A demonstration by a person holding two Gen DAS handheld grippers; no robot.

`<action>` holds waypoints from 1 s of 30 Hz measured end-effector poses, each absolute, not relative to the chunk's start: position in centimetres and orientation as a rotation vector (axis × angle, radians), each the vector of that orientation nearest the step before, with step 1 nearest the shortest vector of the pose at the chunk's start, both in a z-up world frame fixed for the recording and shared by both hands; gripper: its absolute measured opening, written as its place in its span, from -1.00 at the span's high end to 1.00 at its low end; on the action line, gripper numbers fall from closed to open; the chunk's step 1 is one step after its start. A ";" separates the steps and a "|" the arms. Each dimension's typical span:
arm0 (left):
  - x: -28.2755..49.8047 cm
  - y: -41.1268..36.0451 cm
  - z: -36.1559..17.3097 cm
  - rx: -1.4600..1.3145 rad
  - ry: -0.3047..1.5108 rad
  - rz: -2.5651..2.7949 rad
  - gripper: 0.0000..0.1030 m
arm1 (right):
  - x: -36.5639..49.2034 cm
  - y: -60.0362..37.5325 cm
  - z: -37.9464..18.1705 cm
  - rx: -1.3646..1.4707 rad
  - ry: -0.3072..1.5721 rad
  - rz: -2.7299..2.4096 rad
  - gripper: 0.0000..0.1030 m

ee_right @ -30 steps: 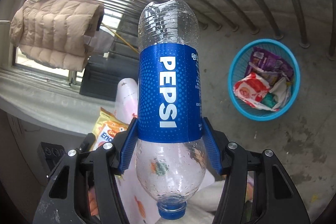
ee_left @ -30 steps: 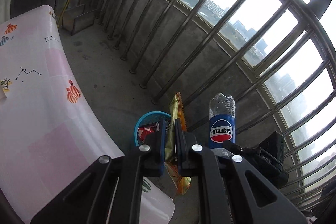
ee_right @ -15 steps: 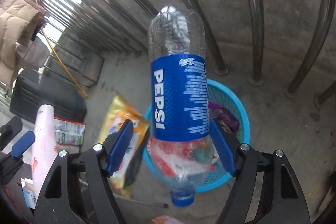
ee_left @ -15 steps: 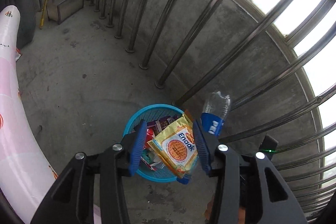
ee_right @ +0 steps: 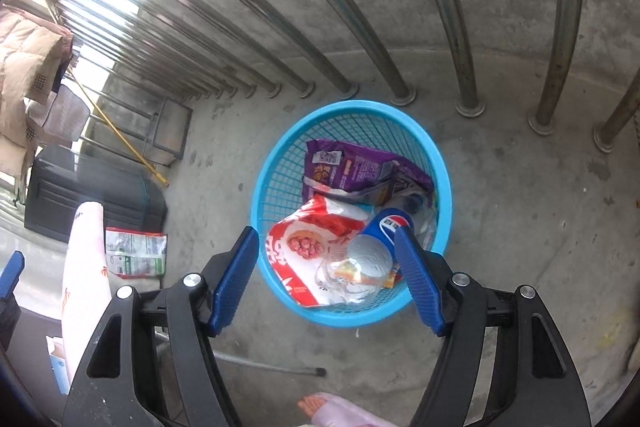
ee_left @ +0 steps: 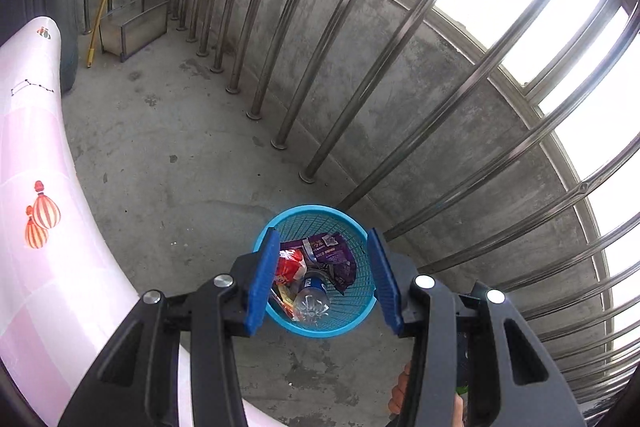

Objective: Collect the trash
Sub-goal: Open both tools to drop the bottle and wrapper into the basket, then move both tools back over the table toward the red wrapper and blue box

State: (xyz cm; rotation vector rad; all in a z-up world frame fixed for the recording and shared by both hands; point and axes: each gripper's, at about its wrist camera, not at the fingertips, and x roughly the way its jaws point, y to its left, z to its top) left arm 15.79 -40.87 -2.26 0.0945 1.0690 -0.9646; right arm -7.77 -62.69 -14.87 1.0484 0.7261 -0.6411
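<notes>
A blue mesh trash basket (ee_left: 360,321) (ee_right: 352,113) stands on the concrete floor by the railing. Inside lie a clear Pepsi bottle (ee_right: 372,251) (ee_left: 310,297), a red and white wrapper (ee_right: 312,231), a purple wrapper (ee_right: 352,169) and a bit of an orange snack bag (ee_right: 348,271). My left gripper (ee_left: 324,281) is open and empty above the basket. My right gripper (ee_right: 328,277) is open and empty, also above the basket.
Steel railing bars (ee_left: 320,79) on a low concrete wall stand just behind the basket. A pink patterned table (ee_left: 36,227) is at the left. A green and white packet (ee_right: 136,253) lies on the floor beside a dark box (ee_right: 92,193). A thin rod (ee_right: 272,367) lies near my foot.
Both grippers opened over the basket. The snack bag dropped from the left gripper and the Pepsi bottle dropped from the right; both now lie in the basket.
</notes>
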 end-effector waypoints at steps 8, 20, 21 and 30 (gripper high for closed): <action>15.2 -34.2 0.3 0.059 1.001 -0.913 -0.11 | -5.6 -60.7 -9.9 0.997 0.653 -0.494 -0.32; 18.0 -16.0 4.4 -0.168 0.859 -0.667 -0.22 | 2.3 -53.6 -1.6 0.852 0.687 -0.173 -0.32; 18.2 -14.2 4.9 -0.199 0.841 -0.646 -0.22 | 3.3 -52.6 -1.1 0.837 0.700 -0.142 -0.32; 19.4 1.9 8.1 -0.386 0.620 -0.441 -0.22 | 12.6 -41.7 1.3 0.762 0.821 0.141 -0.32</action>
